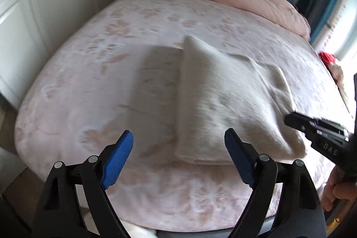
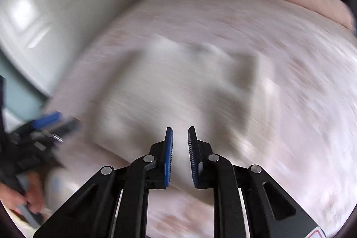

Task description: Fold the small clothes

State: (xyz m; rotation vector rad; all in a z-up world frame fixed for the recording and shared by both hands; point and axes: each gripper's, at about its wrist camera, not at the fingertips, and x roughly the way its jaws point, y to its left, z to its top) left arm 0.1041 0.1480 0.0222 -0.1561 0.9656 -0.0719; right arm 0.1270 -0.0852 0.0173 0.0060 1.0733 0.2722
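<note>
Loosely stacked, the white cloth (image 1: 225, 102) could slump open on the bed (image 1: 89, 86): left gripper (image 1: 178, 144) gapes empty, right gripper (image 2: 180, 142) nearly closed, holding nothing.

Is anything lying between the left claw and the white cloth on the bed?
Nothing visible. The left claw hangs open just short of the white cloth, with only bare pink bedspread between them. The right claw is off at the cloth's right edge.

one white garment (image 1: 223, 99), two grippers, one bed (image 1: 89, 86)
</note>
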